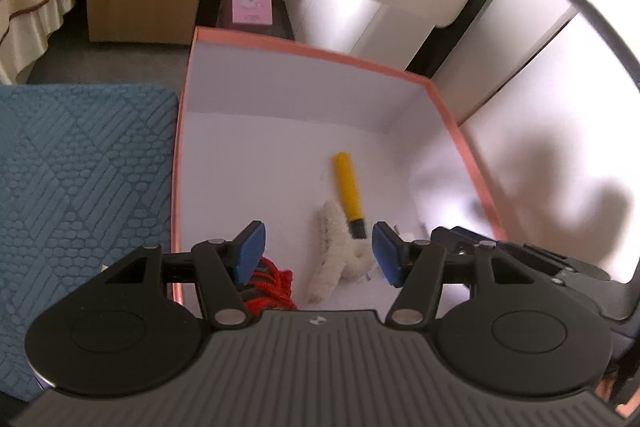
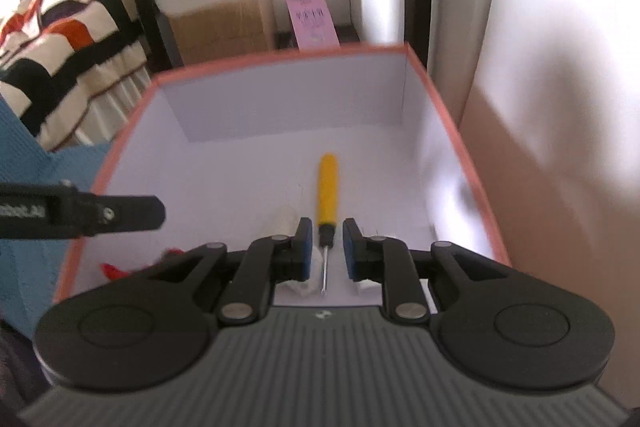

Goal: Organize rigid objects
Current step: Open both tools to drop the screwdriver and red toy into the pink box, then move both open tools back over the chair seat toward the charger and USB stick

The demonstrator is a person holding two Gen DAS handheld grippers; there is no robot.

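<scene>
- Screwdriver [image 2: 328, 187]: I log it lying flat on the floor of the box [image 2: 280, 55], roughly mid-floor. Smooth yellow cylindrical handle, black collar, thin bright metal shaft pointing back toward my right claw [image 2: 327, 247].
- Right claw: narrow, nothing held. Its blue pads straddle the shaft without touching it, as far as I can see.
- Left claw [image 1: 318, 253]: about half wide, nothing held, hanging over the near part of the box.
- Fluffy piece [image 1: 340, 251]: cream, shaggy, soft-looking, lying against the screwdriver's collar end.
- Red cord [image 1: 274, 289]: a braided bundle at the near left of the box floor, partly hidden behind the left claw's finger.
- Box: rigid card, white matte inside, salmon-pink rim, open top.
- Mat [image 1: 80, 179]: blue, with raised woven-look ribbing, beside the box on the left.
- Risks, in my judgement: the thin round shaft could roll or slip out of a pinch, so the handle looks the safer hold. The fluff may snag in the pads and come up with the tool. Both claws share the box, so they may knock each other or the wall.
</scene>
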